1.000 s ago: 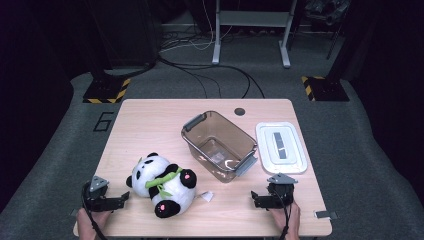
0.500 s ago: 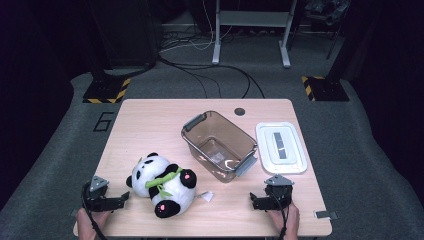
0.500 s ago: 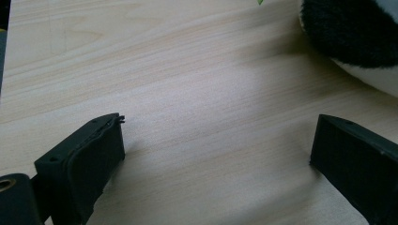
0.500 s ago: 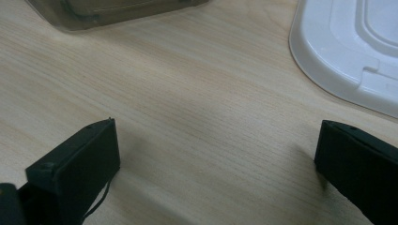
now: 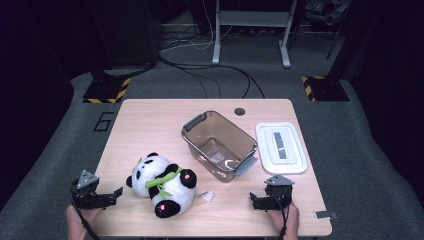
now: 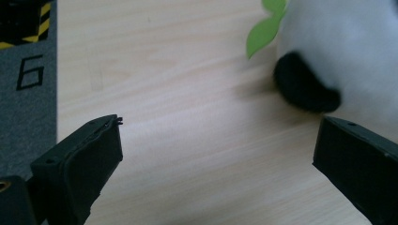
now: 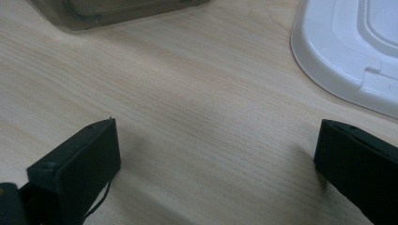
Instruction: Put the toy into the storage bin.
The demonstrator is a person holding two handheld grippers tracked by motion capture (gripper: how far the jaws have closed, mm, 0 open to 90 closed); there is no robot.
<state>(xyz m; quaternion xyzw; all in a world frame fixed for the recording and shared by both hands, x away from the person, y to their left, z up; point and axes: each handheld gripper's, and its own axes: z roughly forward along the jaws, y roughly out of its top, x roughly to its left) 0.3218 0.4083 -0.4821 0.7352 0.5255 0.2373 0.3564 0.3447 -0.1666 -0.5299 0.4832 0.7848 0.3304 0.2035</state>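
Panda (image 5: 162,184) lies on its back near the front of the table (image 5: 150,125), left of centre, a green leaf scarf across its chest and a small white tag (image 5: 206,196) on the wood just beside its lower side. Left gripper (image 5: 116,193) sits at the front left corner in the person's left hand (image 5: 80,220), pointing toward the panda but not touching it. From the left gripper view its jaws stand wide apart over bare wood with nothing between them, and a black paw (image 6: 302,86) and white fur sit just above the right-hand jaw. Right gripper (image 5: 253,202) rests at the front right, held by the right hand (image 5: 285,220), aimed left. In the right gripper view its jaws are spread wide too, nothing gripped, only wood grain between them. Clear brown bin (image 5: 220,145) stands open at mid-table, turned at an angle, grey handles at both ends. White lid (image 5: 280,147) lies flat just beside the bin on the right, apart from it, and its rounded corner (image 7: 347,47) shows near the right gripper. Small dark hole (image 5: 240,111) marks the table's far edge.
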